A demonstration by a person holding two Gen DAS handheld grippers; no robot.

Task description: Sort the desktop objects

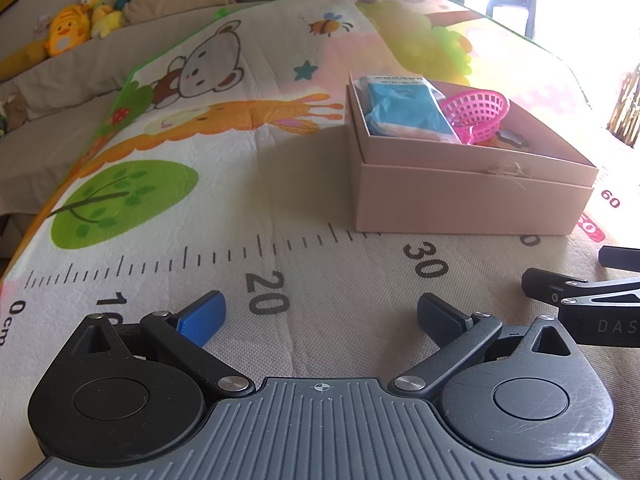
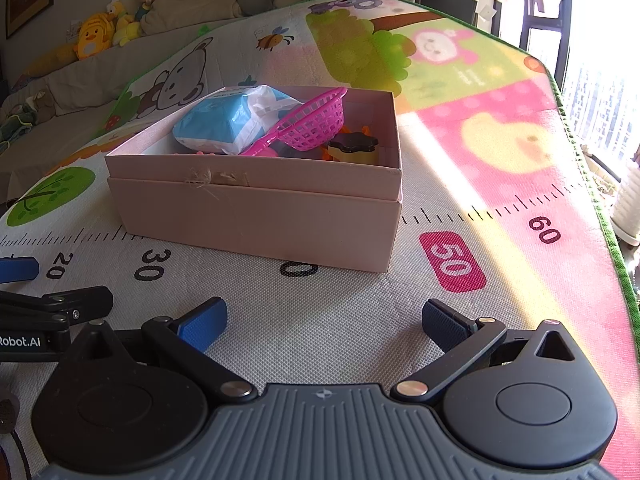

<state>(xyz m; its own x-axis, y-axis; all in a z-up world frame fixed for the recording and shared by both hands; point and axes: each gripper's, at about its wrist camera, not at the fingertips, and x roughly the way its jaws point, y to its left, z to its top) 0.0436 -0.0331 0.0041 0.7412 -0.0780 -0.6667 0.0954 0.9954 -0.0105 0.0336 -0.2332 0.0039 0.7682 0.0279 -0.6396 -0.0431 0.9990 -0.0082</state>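
Both claws lie low over the cartoon-printed play mat [image 2: 460, 128] with its printed ruler, the left claw [image 1: 320, 316] and the right claw [image 2: 324, 324] each spread wide and released, gripping nothing. Beyond them, resting on the mat across the ruler marks, sits the pale pink rectangular cardboard box [image 2: 260, 216], nearer the right claw. Inside it lie a blue and white plastic packet [image 2: 224, 124], a pink plastic mesh basket with a handle [image 2: 316, 120] leaning against the packet, and a small yellow block with a dark top [image 2: 354, 148] beside the basket.
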